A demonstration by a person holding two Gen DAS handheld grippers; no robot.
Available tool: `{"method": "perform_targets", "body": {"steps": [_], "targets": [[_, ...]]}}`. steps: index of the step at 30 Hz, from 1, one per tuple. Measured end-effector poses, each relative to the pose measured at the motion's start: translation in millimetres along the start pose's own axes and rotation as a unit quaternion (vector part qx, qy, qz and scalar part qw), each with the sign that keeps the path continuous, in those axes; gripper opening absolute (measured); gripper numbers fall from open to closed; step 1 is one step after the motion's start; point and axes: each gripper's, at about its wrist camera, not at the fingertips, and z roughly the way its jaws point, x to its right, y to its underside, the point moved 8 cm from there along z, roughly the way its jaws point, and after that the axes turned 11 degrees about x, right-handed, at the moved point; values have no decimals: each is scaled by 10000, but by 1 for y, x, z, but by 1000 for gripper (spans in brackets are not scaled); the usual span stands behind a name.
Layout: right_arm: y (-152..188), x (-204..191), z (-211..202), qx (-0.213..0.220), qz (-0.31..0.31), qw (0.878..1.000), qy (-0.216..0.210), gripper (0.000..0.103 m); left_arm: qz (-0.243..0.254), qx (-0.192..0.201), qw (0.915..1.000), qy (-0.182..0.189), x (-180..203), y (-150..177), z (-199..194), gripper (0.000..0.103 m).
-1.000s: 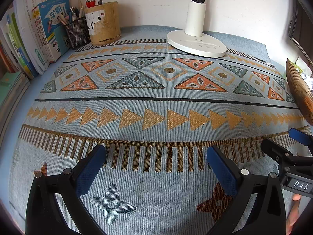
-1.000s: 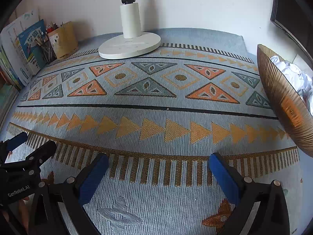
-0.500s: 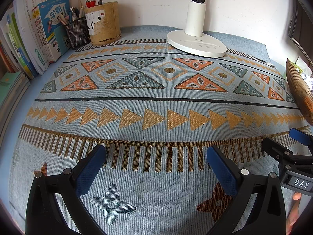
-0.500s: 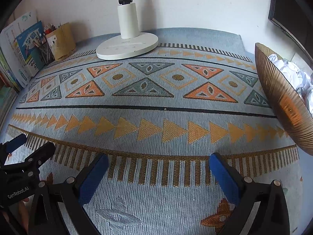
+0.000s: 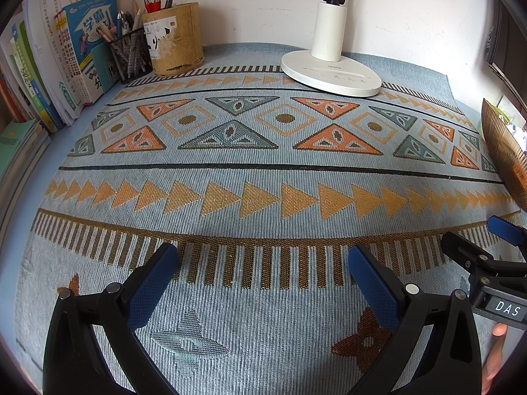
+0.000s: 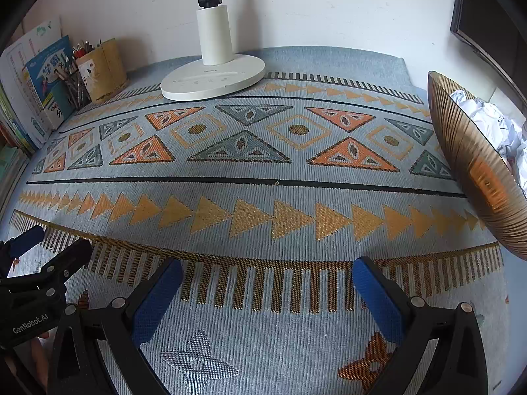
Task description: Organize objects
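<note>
Left wrist view: the left tongs (image 5: 263,263), black with blue pads, hang spread wide and empty over the near part of a bench covered by a pale-blue woven cloth with orange and grey triangles (image 5: 263,177). At far left, upright books and workbooks (image 5: 56,65) lean by a black wire-mesh pen cup (image 5: 130,54) and a round tan pen holder with a paper label (image 5: 173,41). A white desk lamp with an oval base (image 5: 331,72) stands at far centre. At the right edge shows a ribbed amber-brown bowl (image 5: 504,154); below it the right tongs (image 5: 481,240) reach in, spread apart

Right wrist view: the right tongs (image 6: 266,279) are spread and hold nothing above the cloth (image 6: 263,197). The bowl (image 6: 477,171) sits at right, holding crumpled white paper (image 6: 487,121). The lamp (image 6: 214,79) stands far centre, the tan holder (image 6: 103,69) and books (image 6: 36,82) far left. The left tongs (image 6: 49,243) show at near left, parted
</note>
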Motion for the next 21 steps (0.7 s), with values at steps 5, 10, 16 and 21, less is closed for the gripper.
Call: {"method": "perform_targets", "body": {"steps": [5, 10, 16, 21], "targets": [[0, 0, 0, 6, 18, 10000, -7, 103, -1, 0, 10000, 0, 0, 0, 0, 103], [0, 0, 0, 0, 6, 10000, 7, 103, -1, 1, 10000, -1, 0, 0, 0, 103], [1, 0, 0, -9, -4, 10000, 16, 103, -8, -1, 10000, 5, 0, 0, 0, 103], [1, 1, 0, -43, 0, 10000, 69, 103, -3, 0, 10000, 8, -1, 0, 0, 103]]}}
